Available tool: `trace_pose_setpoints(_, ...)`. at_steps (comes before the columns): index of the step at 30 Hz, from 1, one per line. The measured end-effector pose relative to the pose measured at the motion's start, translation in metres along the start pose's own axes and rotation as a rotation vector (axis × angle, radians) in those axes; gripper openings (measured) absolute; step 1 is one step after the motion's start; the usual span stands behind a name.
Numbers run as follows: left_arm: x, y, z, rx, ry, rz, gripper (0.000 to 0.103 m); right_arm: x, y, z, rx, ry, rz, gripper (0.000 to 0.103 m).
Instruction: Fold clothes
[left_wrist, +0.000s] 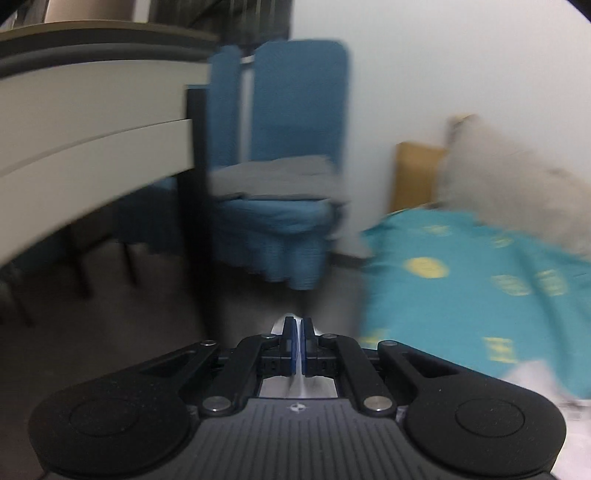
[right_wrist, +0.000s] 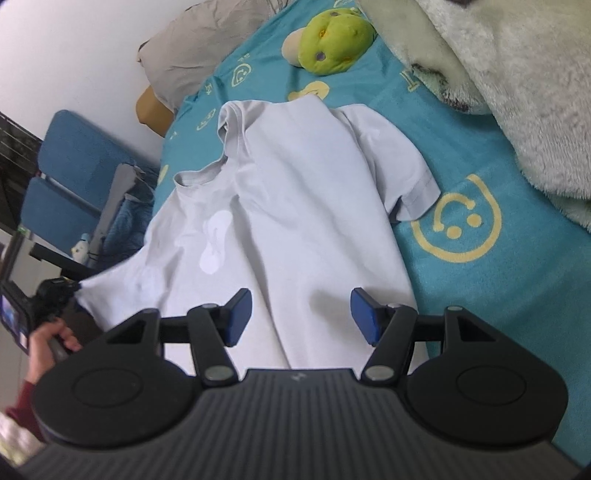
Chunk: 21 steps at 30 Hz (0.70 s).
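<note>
The left hand-held gripper (left_wrist: 298, 332) sits near the bottom of the blurred frame, its blue pads (left_wrist: 292, 341) pressed together with what looks like a thin strip of white cloth (left_wrist: 300, 386) caught between them, though the blur makes that hard to confirm. To the right lies a bed (left_wrist: 461, 280) under a teal sheet with yellow patterns, a pale pillow (left_wrist: 509, 184) at its far end against the white wall. Farther off in the middle stands a blue-covered chair (left_wrist: 291, 155) with grey fabric (left_wrist: 273, 175) on its seat. A white counter (left_wrist: 88, 147) with a dark leg fills the left side above a dark floor (left_wrist: 110, 321).
</note>
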<state>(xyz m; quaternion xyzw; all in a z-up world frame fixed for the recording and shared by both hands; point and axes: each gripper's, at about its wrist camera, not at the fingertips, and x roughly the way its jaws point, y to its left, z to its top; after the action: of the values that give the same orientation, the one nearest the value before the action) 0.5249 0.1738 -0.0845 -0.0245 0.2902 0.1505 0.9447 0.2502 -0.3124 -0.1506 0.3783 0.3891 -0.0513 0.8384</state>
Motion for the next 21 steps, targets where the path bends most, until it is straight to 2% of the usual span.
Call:
trace_pose_setpoints(3,0.022,0.005,0.008,0.025,0.017,0.091,0.002,0.003,0.007,0.002,-0.044,-0.029,-0.034,0.063)
trace_pose_setpoints(7,0.058,0.005,-0.018,0.047,0.108,0.159,0.003,0.007,0.014,0.004,-0.104,-0.059,-0.07,0.063)
trace_pose_setpoints(9,0.066,0.007,-0.033,0.034,0.126,0.103,0.004,0.009,0.018,0.004,-0.131,-0.072,-0.079,0.063)
trace_pose_setpoints(11,0.061,0.009,-0.048,0.029,0.143,0.038,0.011,0.01,0.023,0.004,-0.158,-0.084,-0.083,0.063)
trace_pose_setpoints(13,0.049,0.014,-0.061,0.018,0.192,-0.029,0.027,0.01,0.027,0.003,-0.186,-0.093,-0.087,0.063)
trace_pose_setpoints(14,0.04,0.018,-0.066,0.009,0.22,-0.065,0.03,0.01,0.029,0.002,-0.196,-0.093,-0.083,0.063)
trace_pose_setpoints(15,0.027,0.023,-0.071,0.0,0.24,-0.106,0.038,0.009,0.031,0.001,-0.202,-0.092,-0.076,0.063)
trace_pose_setpoints(16,0.01,0.028,-0.077,-0.015,0.26,-0.141,0.05,0.008,0.033,0.0,-0.207,-0.091,-0.069,0.063)
trace_pose_setpoints(18,-0.03,0.04,-0.093,-0.054,0.303,-0.209,0.062,0.004,0.037,-0.002,-0.219,-0.094,-0.054,0.063)
trace_pose_setpoints(21,-0.089,0.068,-0.127,-0.106,0.404,-0.324,0.074,-0.009,0.042,-0.005,-0.231,-0.113,-0.029,0.063)
